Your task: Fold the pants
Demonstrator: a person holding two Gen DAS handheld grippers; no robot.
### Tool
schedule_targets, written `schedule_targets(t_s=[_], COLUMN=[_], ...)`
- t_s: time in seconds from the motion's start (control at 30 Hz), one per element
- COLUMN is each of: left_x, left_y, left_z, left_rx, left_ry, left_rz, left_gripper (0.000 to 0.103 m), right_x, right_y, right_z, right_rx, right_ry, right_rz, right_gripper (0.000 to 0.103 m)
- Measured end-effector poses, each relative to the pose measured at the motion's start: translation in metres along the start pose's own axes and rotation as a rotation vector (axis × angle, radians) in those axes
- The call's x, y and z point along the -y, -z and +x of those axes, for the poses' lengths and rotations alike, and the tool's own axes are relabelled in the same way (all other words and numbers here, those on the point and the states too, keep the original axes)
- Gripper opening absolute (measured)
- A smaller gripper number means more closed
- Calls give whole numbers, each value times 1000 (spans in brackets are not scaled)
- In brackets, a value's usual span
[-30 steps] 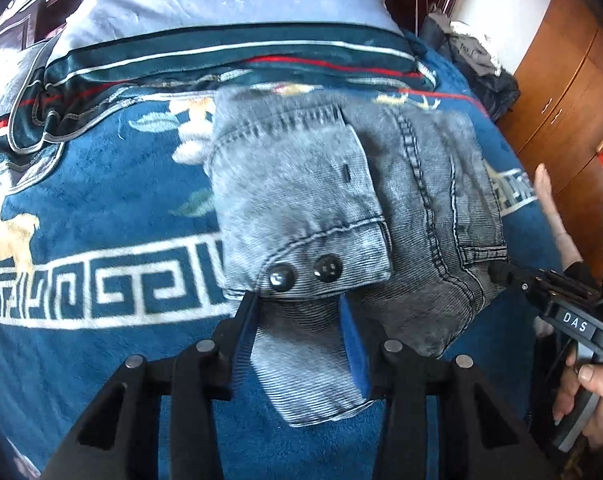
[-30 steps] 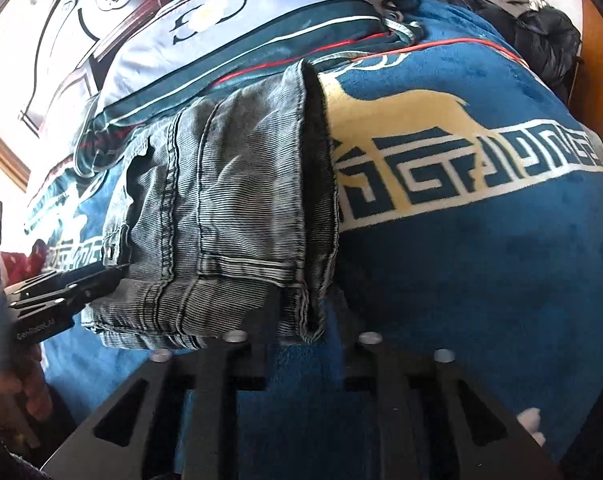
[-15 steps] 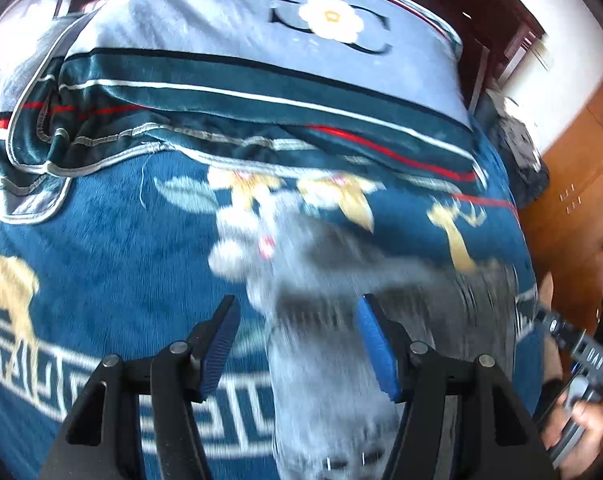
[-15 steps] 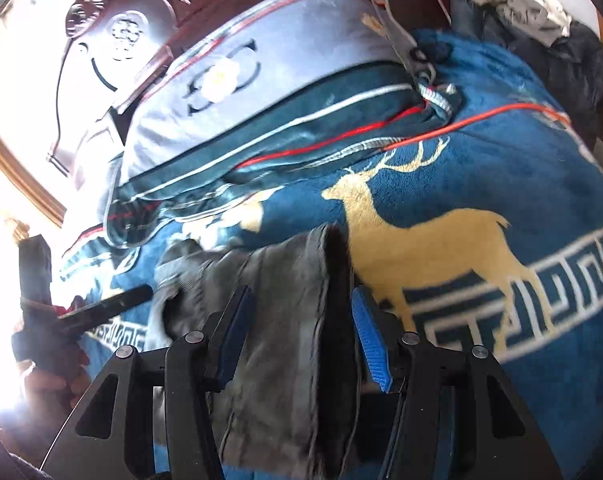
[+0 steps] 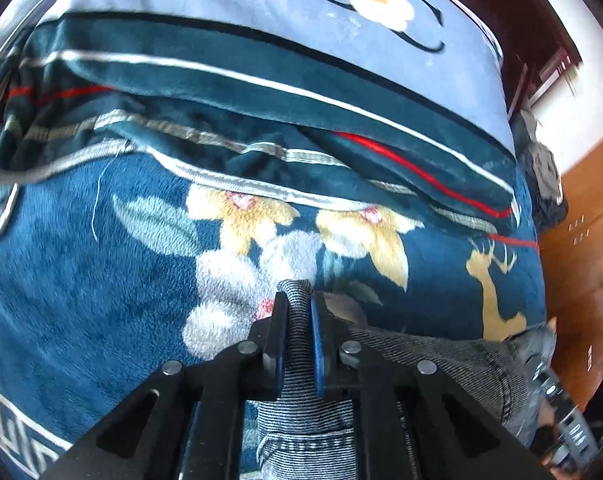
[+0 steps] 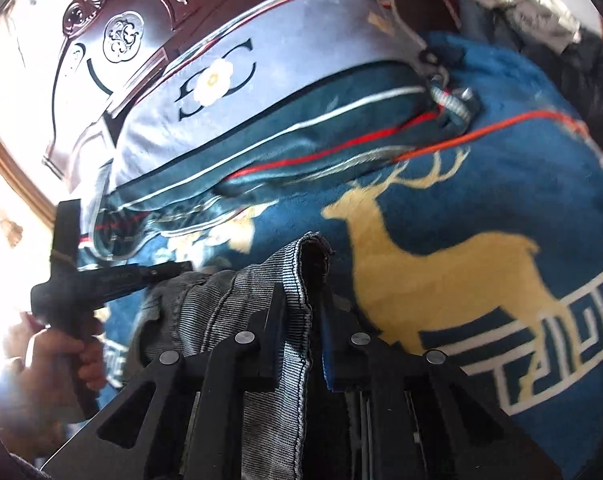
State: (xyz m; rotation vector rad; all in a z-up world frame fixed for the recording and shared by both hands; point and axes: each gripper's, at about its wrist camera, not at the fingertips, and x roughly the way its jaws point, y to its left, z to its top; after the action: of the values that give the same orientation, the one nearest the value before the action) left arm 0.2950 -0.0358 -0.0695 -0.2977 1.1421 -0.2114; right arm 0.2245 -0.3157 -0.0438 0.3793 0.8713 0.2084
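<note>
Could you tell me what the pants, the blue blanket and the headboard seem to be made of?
Pants: probably faded grey denim, matte, with fine ribbed weave and stitched seams. Both tongs, left and right, pinch it.
Blue blanket: likely plush fleece; fuzzy pile, printed flowers and deer.
Headboard: apparently dark carved wood, glossy; bright reflections suggest varnish.

bed: blue blanket (image 6: pixel 501 168) with gold deer | pillow (image 5: pixel 261 8): grey, flower on it | headboard (image 6: pixel 113 32): dark carved wood | cupboard (image 5: pixel 581 208): brown wood | wall (image 5: pixel 573 92): white | light: bright on left
</note>
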Motion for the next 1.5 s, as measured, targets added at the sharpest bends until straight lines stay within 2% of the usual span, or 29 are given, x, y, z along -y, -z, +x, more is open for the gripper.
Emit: schedule_targets(t_s=[0.07,0.2,0.27,0.3,0.4,0.43,0.47,0.57,0.67,0.8,0.83,0.87,0.9,0.93,0.97,1.03,1.17,1.33,1.5], left_x=[-5,-11,-10,-8,-4,-4,-3,-2,-3,3,8,13,19,24,28,30,31,38,37], left_y=[2,3,0,-1,5,10,20,51,92,133,141,149,156,162,165,166,166,176,178], left_z=[6,9,3,-4,-37,-49,-64,-93,-114,-115,-111,-107,-104,-103,-101,-102,-99,-85,-83], left_rx=[-3,-26,-40,-42,-28,-21,-16,-26,-32,-48,-60,-70,-67,-57,-48,-45,-57,-68,-38], left_ry=[1,6,18,26,61,69,78,115,124,113,110,97,75,48,23,14,3,-47,-61], left_rz=[-24,-63,-66,-51,15,35,58,106,141,159,165,182,202,218,230,219,246,311,310], left_gripper=[12,15,17,20,42,54,58,58,56,56,54,47,46,46,45,45,45,45,46], right_x=[3,16,17,18,19,18,17,11,13,17,17,14,12,9,5,-2,-15,-5,0], right_y=[5,11,8,6,2,3,6,24,49,81,84,87,88,89,89,88,88,104,104], right_z=[8,31,31,27,3,-4,-13,-38,-57,-59,-56,-51,-48,-46,-45,-51,-74,-41,-35], right_rx=[-1,-60,-74,-79,-58,-58,-61,-77,-99,-121,-131,-138,-140,-140,-137,-116,-33,-130,-135], right_ry=[24,57,68,67,37,23,2,-43,-83,-119,-121,-112,-105,-83,-52,-37,20,112,114], right_rz=[9,27,30,35,53,52,45,23,53,129,134,124,106,83,52,16,-35,-48,-45], right_gripper=[13,17,27,28,33,38,44,47,47,47,46,40,35,21,13,10,9,9,9])
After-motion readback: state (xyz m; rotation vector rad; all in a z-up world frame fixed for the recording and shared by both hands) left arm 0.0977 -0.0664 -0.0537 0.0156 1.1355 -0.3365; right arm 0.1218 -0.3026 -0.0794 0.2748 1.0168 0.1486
